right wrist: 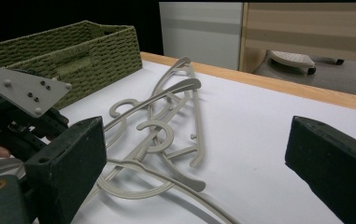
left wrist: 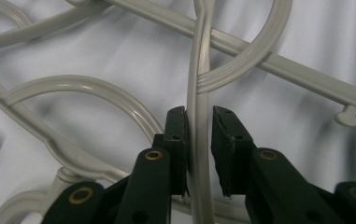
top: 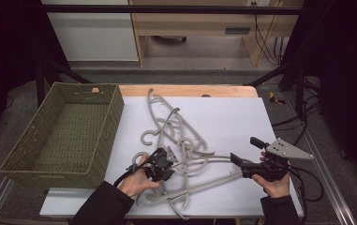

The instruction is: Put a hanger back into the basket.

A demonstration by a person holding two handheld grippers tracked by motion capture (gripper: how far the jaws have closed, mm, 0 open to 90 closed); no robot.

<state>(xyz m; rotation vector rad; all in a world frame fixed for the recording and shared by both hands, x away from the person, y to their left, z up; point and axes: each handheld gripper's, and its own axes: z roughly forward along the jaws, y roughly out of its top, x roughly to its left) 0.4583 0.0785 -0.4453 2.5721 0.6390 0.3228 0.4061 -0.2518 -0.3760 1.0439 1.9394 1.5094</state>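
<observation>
straddling a grey hanger [left wrist: 199, 93], the left gripper [left wrist: 199, 122] stands slightly open, one pad touching; right gripper [right wrist: 194, 158] gapes empty at 3 o'clock.

A basket [top: 63, 129] sits at the left of the table [top: 241, 112]. Just to its right, a heap of hangers [top: 176, 136] lies crossed over one another at mid-table. The left gripper [top: 159, 165] sits at the heap's near edge, the right gripper [top: 244, 154] farther right.
</observation>
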